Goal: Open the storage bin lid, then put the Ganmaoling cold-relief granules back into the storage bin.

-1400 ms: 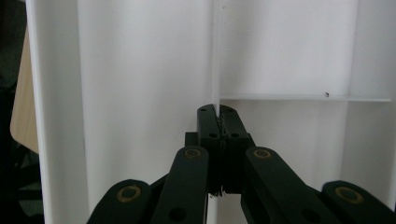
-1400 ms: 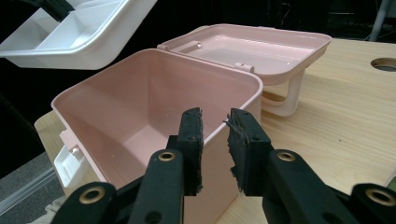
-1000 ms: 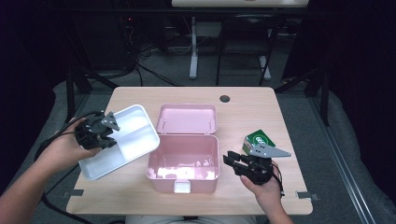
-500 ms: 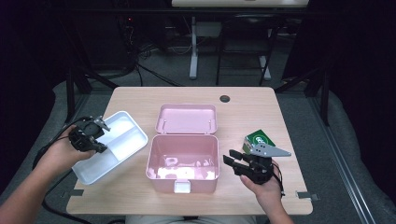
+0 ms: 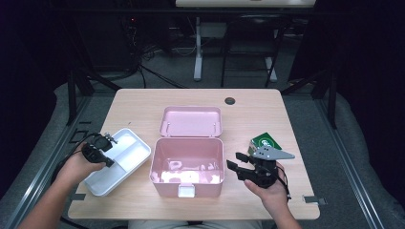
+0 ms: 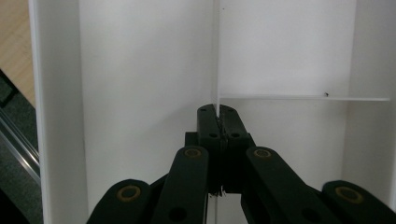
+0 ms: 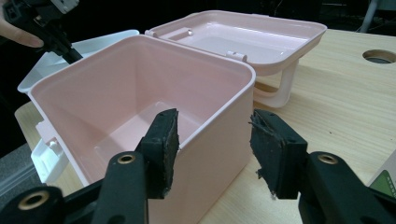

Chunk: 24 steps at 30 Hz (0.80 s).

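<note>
1. A white divided tray is gripped by the left gripper on its thin inner partition, at the left front of the table.
2. In the left gripper view the jaws are seen clamped tight on the partition's edge, the wall running straight ahead from between the tips, with one white compartment to each side of the tool.
3. A cross wall is seen just beyond the tips on the right side of that view, and the tray's outer rim stands well to the left of the jaws, with table wood past it.
4. The tray is shown just beside the pink box, which lies to the right of the left gripper; whether the two touch cannot be told.
5. The box stands open, its lid laid back flat behind it and its white latch facing the person.
6. The right gripper is held spread and holding nothing, just right of the box, its tips pointed at the box's side wall.
7. In the right gripper view the box's near corner is seen ahead between the two parted jaws, apart from both pads.
8. A green packet lies on the table just behind the right gripper.
</note>
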Available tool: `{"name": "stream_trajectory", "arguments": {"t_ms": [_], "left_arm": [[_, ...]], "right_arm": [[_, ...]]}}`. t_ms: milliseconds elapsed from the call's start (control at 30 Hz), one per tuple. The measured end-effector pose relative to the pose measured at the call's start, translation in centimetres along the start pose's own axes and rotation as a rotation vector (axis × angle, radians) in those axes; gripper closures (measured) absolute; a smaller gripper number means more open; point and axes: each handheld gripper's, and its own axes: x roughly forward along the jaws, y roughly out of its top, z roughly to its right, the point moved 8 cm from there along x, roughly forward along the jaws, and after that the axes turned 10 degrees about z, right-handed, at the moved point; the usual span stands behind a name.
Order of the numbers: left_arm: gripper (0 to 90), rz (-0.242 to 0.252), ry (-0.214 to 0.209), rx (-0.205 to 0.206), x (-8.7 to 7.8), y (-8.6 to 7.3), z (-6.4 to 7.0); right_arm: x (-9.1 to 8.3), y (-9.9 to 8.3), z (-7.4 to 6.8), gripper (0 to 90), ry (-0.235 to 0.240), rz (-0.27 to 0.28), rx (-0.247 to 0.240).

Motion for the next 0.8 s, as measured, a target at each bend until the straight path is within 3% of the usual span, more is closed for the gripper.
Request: {"name": "stream_trajectory", "arguments": {"t_ms": [167,433,567,700,800], "left_arm": [[89.8,-0.008,-0.028,-0.035,2.0,-0.1,0.2],[89.7,-0.025,-0.036,-0.066,3.8,-0.1,0.9],[89.6,-0.022,-0.033,-0.079,3.9,-0.3,0.8],[88.5,-0.02,-0.016,-0.075,3.9,-0.5,0.9],[79.7,0.0,-0.009,-0.095,3.5,-0.6,0.7]], "right_arm": [[0.1,-0.2,0.2,48.3,-0.014,-0.017,-0.022],[-0.2,0.4,1.1,48.8,-0.051,-0.015,-0.076],[-0.6,0.7,2.3,48.4,-0.08,-0.04,-0.06],[-0.7,0.9,3.8,45.8,-0.114,-0.09,-0.091],[-0.6,1.1,4.9,45.2,-0.119,-0.138,-0.098]]}}
